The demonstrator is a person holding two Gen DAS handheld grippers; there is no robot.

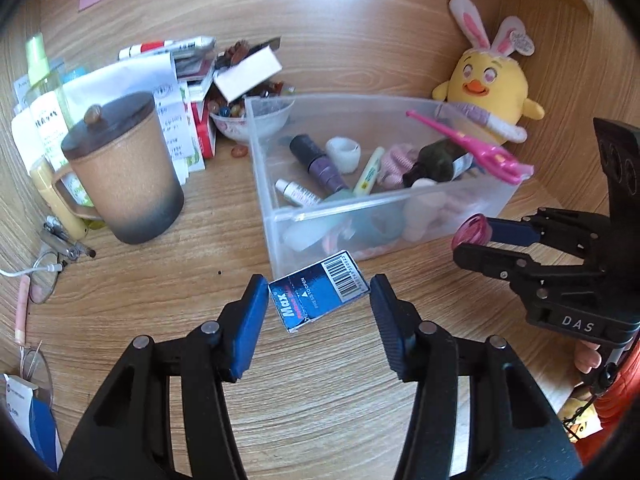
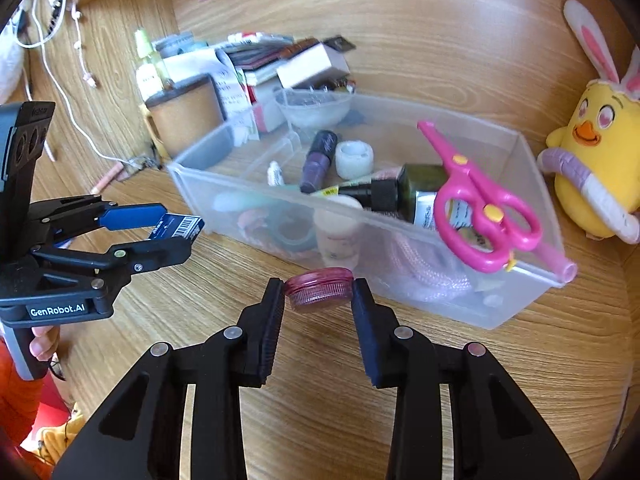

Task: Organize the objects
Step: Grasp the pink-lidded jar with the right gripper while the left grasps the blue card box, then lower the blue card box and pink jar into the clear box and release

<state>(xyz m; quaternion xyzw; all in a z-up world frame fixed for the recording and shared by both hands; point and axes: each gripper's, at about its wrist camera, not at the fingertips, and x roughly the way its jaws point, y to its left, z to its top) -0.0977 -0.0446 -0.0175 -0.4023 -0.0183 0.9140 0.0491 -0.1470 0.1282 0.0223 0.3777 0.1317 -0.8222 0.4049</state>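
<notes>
- The small dark blue cardboard box with a barcode and the word "Max" (image 1: 318,295) sits between the blue pads of the left gripper (image 1: 319,295); both pads press on its short ends, so the tongs grip it. It hangs tilted above the wooden desk (image 1: 320,400), just in front of the clear plastic bin (image 1: 400,200).
- The little round pink plastic jar (image 2: 319,289) is clamped by its sides in the right gripper (image 2: 319,294), whose jaws are closed on it. It is near the front wall of the bin.
- Inside the bin lie a purple bottle (image 2: 318,160), a white tape roll (image 2: 354,159) and a dark green bottle (image 2: 416,194); pink plastic scissors (image 2: 476,204) rest over its right end.
- Left of the bin stands a brown lidded ceramic mug (image 1: 124,168).
- At the right sits a yellow plush chick with rabbit ears (image 1: 486,80).
</notes>
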